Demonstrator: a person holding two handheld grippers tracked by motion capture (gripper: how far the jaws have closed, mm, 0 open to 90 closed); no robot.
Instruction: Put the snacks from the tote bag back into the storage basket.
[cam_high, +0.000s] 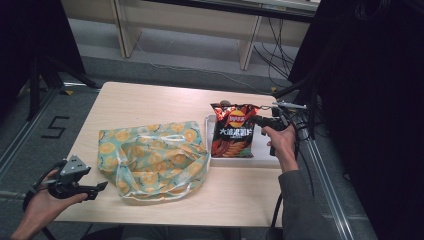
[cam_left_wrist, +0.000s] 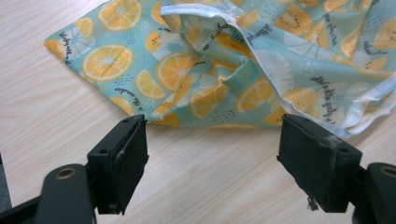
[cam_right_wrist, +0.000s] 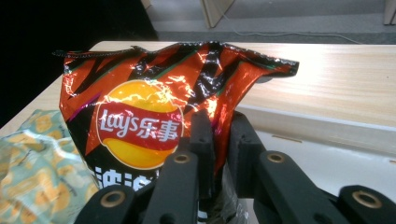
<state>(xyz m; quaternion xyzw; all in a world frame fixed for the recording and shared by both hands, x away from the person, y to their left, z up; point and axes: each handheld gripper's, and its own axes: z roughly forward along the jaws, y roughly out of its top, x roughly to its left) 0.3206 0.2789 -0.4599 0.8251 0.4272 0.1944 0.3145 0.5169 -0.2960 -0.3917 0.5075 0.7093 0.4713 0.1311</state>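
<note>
A glossy orange-and-black foil bag of crisps (cam_high: 233, 129) with a yellow-and-red round logo stands upright in a shallow white rectangular tray (cam_high: 265, 155) on the right part of the pale wooden counter (cam_high: 150, 100). In the right gripper view the same bag (cam_right_wrist: 140, 112) rises in front of the camera, its crimped top edge wavy and its printed face turned toward the lens, with the tray's white floor (cam_right_wrist: 327, 158) off to the right.

The right gripper (cam_high: 261, 120) comes in from the bag's right side, held by a hand (cam_high: 281, 142) in a grey sleeve. In its own view the right gripper (cam_right_wrist: 219, 135) has its two black jaws close together with a fold of the bag's right-hand edge pinched between them; the foil creases where the pads meet it, so the jaws are clamped on the bag.

To the left of the tray, touching or just beside its near corner, lies a crumpled soft bag of teal fabric printed with orange slices (cam_high: 155, 157), trimmed with a white edge, spread flat across the middle of the counter.

The left gripper (cam_high: 97, 189) is held low at the counter's front left edge, well apart from the crisps and pointing toward the fabric bag. In its own view the left gripper (cam_left_wrist: 212, 154) has its jaws spread wide with bare wood between them, and the fabric bag (cam_left_wrist: 224, 60) lies just beyond the pads, not touched.
</note>
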